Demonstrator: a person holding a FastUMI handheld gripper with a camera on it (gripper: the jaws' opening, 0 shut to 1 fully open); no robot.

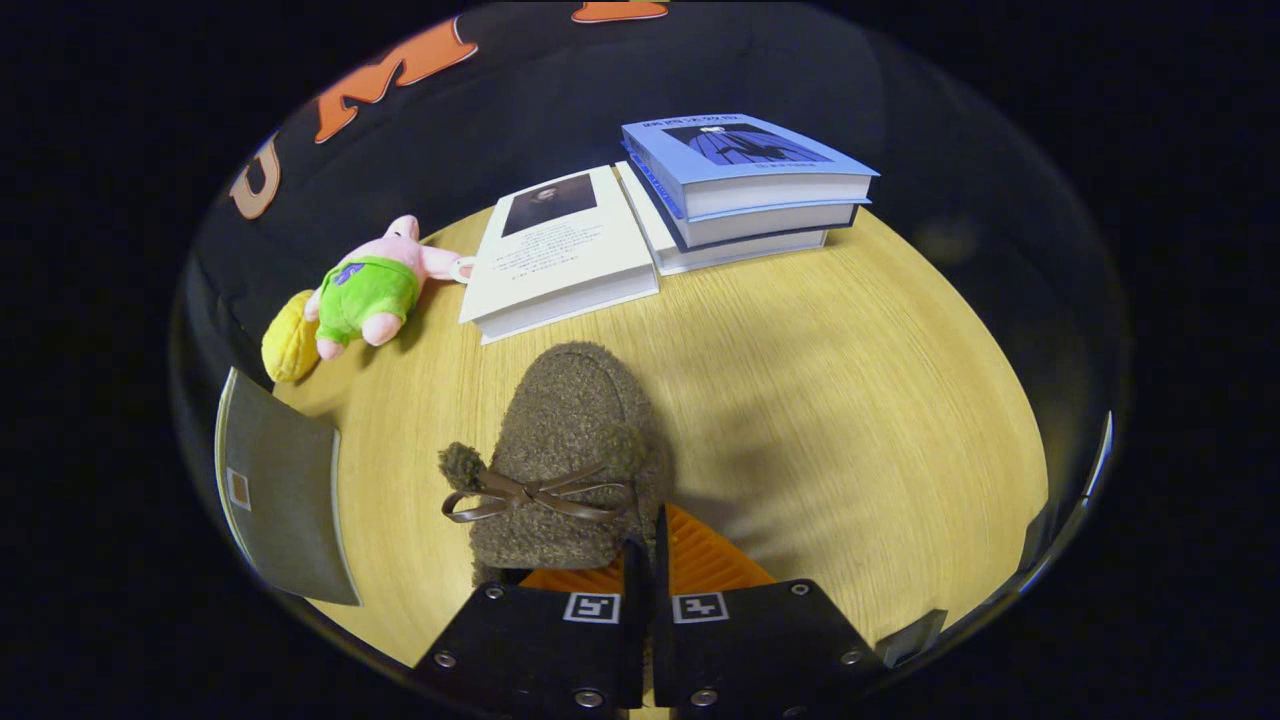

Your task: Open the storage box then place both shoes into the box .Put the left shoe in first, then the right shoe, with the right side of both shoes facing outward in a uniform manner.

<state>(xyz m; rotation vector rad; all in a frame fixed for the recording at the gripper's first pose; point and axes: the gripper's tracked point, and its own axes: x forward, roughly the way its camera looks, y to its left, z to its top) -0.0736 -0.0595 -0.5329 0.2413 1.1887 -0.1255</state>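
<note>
At twelve o'clock of the gripper, fuzzy shoe clamped at its rim between closed fingers; likely mid-carry, next calling for the storage box at nine.

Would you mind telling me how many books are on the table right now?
4: one white book lies beyond the shoe held in the tongs; three are stacked beside it. Others may be hidden.

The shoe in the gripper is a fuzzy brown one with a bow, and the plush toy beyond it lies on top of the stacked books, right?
Not quite. The gripper view shows the plush toy lying on the table, beside the books. The gripper does hold the fuzzy brown shoe with a bow.
</note>
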